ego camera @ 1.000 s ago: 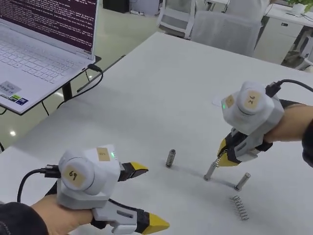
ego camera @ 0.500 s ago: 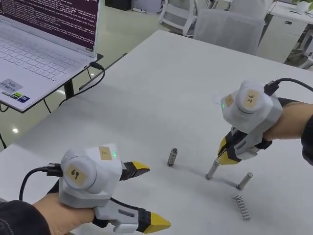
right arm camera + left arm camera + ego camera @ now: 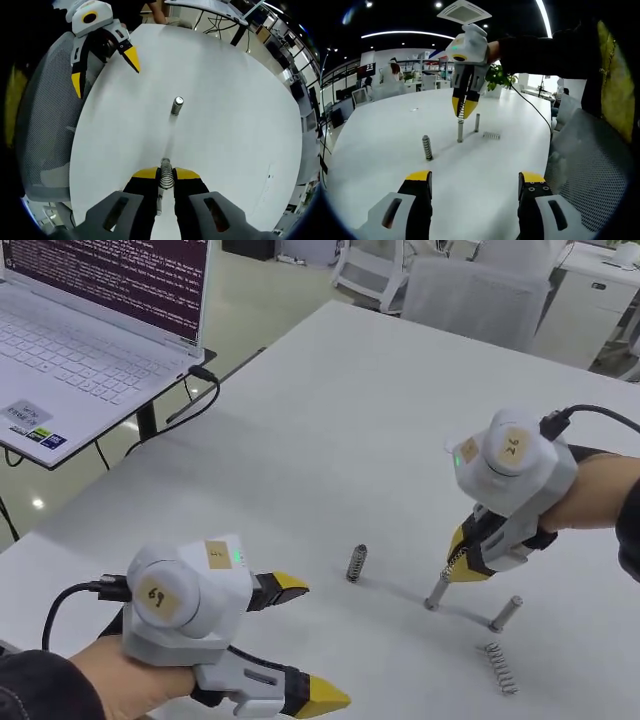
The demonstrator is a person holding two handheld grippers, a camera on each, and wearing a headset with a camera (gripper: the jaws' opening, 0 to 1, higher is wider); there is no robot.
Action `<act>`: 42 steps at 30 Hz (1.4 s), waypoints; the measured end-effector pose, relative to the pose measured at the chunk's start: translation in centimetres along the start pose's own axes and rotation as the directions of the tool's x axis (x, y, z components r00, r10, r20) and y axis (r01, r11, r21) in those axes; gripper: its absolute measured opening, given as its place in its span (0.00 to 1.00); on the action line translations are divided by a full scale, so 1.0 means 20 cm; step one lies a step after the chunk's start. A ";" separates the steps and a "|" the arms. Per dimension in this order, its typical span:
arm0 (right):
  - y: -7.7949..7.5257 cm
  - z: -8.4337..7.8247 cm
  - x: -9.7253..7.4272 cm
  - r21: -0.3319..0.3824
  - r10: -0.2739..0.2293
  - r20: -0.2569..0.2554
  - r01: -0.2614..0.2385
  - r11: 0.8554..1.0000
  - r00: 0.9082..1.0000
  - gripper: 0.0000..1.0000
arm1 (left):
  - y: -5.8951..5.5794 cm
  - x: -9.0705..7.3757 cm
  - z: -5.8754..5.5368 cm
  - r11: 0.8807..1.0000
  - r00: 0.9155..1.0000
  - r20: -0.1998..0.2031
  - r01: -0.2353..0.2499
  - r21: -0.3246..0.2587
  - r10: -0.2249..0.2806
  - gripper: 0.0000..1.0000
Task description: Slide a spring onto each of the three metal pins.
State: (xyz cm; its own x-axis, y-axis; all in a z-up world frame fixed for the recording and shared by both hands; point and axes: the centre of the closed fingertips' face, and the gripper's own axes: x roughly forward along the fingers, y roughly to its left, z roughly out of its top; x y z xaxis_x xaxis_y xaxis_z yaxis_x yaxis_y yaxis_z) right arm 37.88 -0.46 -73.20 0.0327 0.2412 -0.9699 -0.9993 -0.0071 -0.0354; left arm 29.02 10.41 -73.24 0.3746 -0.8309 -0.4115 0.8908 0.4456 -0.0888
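My right gripper [image 3: 462, 568] is shut on a small spring [image 3: 454, 560] and holds it at the top of the middle metal pin [image 3: 437, 592]. The spring [image 3: 166, 178] sits upright between its yellow fingertips [image 3: 147, 174]. To the left stands a pin with a spring around it [image 3: 355, 563] [image 3: 177, 105]. A bare pin [image 3: 505, 613] stands to the right, and a loose spring [image 3: 498, 667] lies flat in front of it. My left gripper [image 3: 308, 645] hovers open near the table's front edge, apart from the pins. Its own view [image 3: 476, 180] faces the right gripper [image 3: 462, 109] and the pins [image 3: 460, 132].
An open laptop [image 3: 90, 330] rests on a stand at the left, its black cable [image 3: 195, 400] trailing by the white table's edge [image 3: 250, 355]. Office chairs [image 3: 470, 290] stand beyond the far end. A mesh chair [image 3: 45, 130] is close behind the left gripper.
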 end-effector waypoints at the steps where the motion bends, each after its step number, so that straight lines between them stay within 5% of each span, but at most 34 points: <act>1: 0.00 0.00 0.00 0.000 0.000 0.000 0.000 1.000 1.000 0.08 | 0.00 0.00 0.00 1.000 1.000 0.000 0.000 0.000 0.000 0.66; 42: 0.03 -0.06 0.26 0.020 0.048 -0.024 -0.047 0.999 0.999 0.08 | 0.01 0.01 -0.01 1.000 1.000 -0.001 0.002 -0.011 -0.002 0.66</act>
State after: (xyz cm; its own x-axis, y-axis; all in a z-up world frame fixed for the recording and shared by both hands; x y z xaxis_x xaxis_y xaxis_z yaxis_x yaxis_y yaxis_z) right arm 37.42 -0.42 -78.54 -0.0145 0.2168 -0.9761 -0.9999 0.0014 0.0152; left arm 29.15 10.38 -73.50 0.3724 -0.8316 -0.4120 0.8889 0.4473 -0.0993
